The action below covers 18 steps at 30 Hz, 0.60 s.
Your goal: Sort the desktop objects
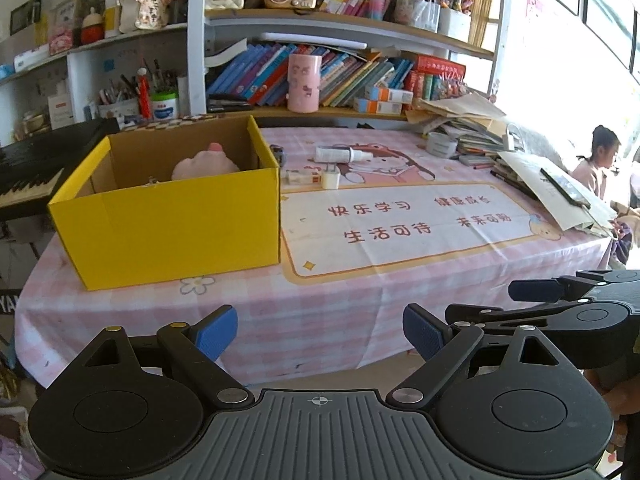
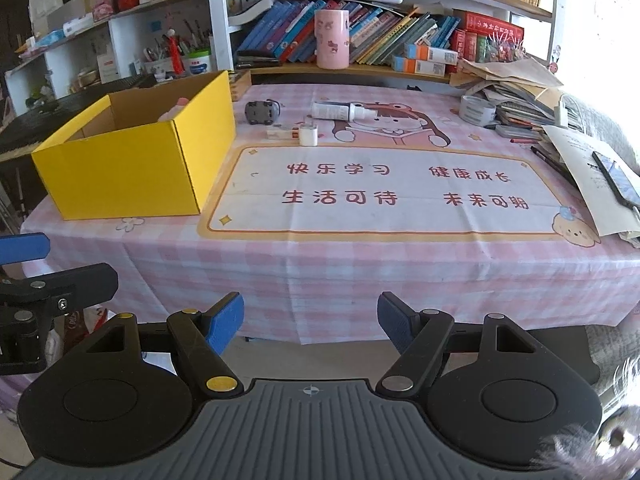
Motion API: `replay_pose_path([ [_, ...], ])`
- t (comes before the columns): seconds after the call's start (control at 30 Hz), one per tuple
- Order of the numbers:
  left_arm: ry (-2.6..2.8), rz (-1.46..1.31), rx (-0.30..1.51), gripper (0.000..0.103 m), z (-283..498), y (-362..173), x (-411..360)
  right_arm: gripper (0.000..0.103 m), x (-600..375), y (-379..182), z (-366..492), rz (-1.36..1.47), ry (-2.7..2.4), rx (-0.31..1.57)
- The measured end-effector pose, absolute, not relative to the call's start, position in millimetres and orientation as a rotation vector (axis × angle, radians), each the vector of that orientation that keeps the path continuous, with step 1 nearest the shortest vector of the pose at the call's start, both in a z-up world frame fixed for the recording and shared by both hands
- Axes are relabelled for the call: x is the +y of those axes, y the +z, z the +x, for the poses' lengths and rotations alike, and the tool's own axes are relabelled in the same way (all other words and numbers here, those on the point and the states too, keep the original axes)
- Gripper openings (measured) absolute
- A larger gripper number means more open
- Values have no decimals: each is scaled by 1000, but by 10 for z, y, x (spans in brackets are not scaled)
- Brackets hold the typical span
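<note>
Your desk (image 2: 360,264) fills the middle of both views, draped in a pink checked cloth with a printed cartoon mat on top. Behind it a bookshelf (image 2: 384,44) runs the full width, packed with books, a pink cup (image 2: 331,39) on its lower board. The yellow box (image 1: 168,216) sits at the desk's left end, open-topped, a pink plush toy (image 1: 204,164) lying inside against the far wall. At the right end there's a messy stack of papers (image 2: 516,92), with a roll of tape (image 2: 476,109) just beside it.

Loose things still on the desk, all at the far side beyond the mat's text: a white spray bottle (image 2: 340,111) lying on its side, a white charger plug (image 2: 309,134) with a small white box (image 2: 282,134) touching it on the left, and a dark grey gadget (image 2: 261,112) near the box's far right corner — too small to tell what it is.

Your left gripper (image 1: 320,336) is wide apart, nothing between the blue pads, held off the desk's near edge, the yellow box ahead and left of it. Your right gripper (image 2: 310,326) is parted about halfway, empty too, also short of the near edge — plug and bottle lie well ahead of it, roughly straight on. Each gripper shows at the edge of the other's view.
</note>
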State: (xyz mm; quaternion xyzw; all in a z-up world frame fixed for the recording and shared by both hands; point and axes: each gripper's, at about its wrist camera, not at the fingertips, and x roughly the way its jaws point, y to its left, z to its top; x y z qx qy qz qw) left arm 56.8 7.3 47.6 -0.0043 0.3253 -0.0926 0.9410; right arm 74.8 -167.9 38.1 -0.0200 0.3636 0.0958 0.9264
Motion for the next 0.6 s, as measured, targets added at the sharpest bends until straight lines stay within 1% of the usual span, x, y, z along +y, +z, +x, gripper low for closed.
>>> replay_pose_path([
  [0.3, -256, 28, 664, 92, 844, 467, -127, 72, -1768, 372, 930, -66, 180, 748],
  [0.6, -320, 71, 647, 92, 1137, 461, -323, 72, -1980, 345, 1197, -10, 107, 757],
])
